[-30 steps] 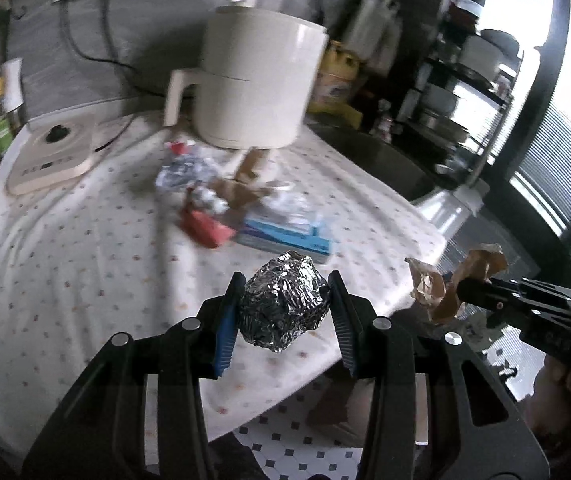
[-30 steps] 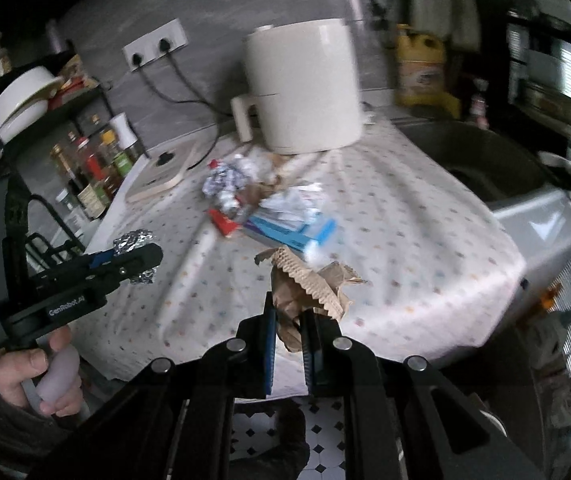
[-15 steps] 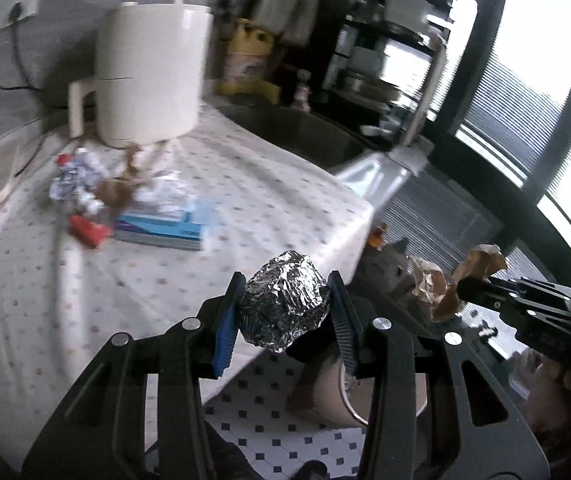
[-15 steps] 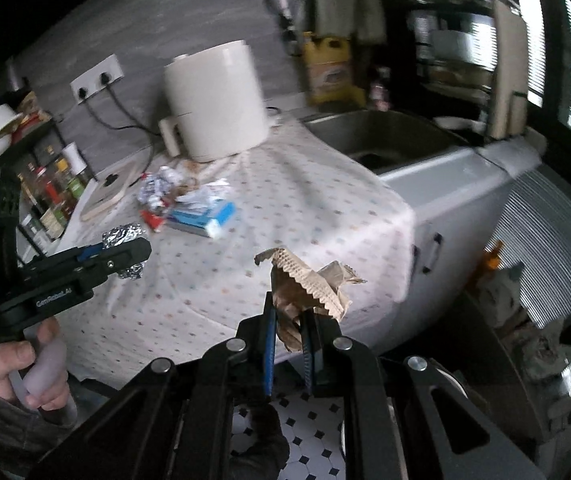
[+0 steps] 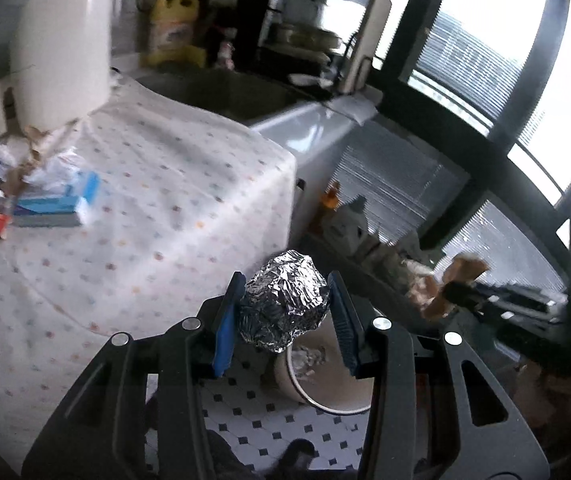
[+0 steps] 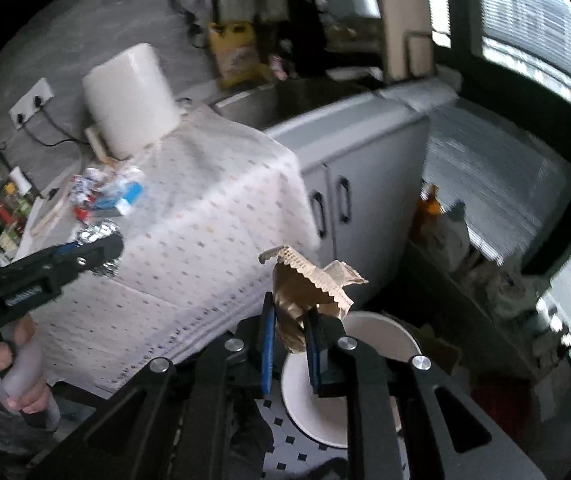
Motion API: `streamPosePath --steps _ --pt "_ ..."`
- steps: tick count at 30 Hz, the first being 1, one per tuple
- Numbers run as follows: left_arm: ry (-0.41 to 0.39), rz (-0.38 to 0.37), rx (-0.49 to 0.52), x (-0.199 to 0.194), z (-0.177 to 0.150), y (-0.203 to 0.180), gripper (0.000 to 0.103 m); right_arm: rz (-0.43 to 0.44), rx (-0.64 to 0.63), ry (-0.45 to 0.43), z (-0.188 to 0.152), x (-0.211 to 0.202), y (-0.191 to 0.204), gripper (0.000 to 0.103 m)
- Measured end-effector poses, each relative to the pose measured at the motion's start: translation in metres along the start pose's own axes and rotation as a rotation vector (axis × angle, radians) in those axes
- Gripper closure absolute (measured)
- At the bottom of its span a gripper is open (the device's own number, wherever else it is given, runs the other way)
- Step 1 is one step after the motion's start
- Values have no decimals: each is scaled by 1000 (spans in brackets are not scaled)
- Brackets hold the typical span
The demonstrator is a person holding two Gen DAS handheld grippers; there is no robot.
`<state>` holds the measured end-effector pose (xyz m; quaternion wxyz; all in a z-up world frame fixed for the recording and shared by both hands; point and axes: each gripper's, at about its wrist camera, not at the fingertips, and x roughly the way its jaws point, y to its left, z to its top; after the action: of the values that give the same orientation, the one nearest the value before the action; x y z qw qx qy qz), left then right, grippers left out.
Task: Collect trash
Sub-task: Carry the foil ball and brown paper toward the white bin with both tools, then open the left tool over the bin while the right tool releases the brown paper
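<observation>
My left gripper (image 5: 285, 320) has its fingers clamped on the foil ball (image 5: 285, 300), blue pads pressing both sides. My right gripper (image 6: 289, 350) has the crumpled brown paper (image 6: 309, 292) between its fingers; those jaws are opening now, though the paper is not yet free of the pads.

Key relation: the white bin (image 6: 381, 336) stands on the tiled floor, off the corner of the bench (image 5: 145, 200), its open mouth facing up. In the right wrist view the bin mouth lies directly beneath and just beyond the paper. In the left wrist view the bin rim (image 5: 317, 396) shows below the foil ball, slightly toward the right finger, some trash already inside.

Judgement: the right hand is better centred over the mouth, so the paper should fall in first; the foil ball needs a small shift toward the bin's centre before release.

More trash sits well apart on the bench: a blue box (image 5: 57, 204) and wrappers beside the white appliance (image 5: 61, 52).
</observation>
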<state>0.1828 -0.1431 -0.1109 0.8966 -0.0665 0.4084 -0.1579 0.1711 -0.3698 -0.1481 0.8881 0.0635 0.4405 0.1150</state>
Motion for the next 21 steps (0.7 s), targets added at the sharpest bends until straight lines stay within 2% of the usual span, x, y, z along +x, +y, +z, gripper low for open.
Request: streamPosePath --steps 1,2,4,8,16,21 --pt "7 -4 0 4 -1 -4 61 -7 11 17 -6 8 -5 82" --pt "14 -10 2 9 -1 -7 61 -15 23 37 -12 17 -12 67" --pt "28 -24 18 18 -4 -15 61 -58 50 52 -21 25 -24 45" --pt "43 -41 53 29 -10 -28 61 -77 102 57 -33 24 -42 36" --pt "102 -99 68 63 -30 -54 61 -133 160 39 -53 -8 -75 31" --pt "139 -152 89 82 -43 -81 61 -183 210 24 -64 -31 -101 31"
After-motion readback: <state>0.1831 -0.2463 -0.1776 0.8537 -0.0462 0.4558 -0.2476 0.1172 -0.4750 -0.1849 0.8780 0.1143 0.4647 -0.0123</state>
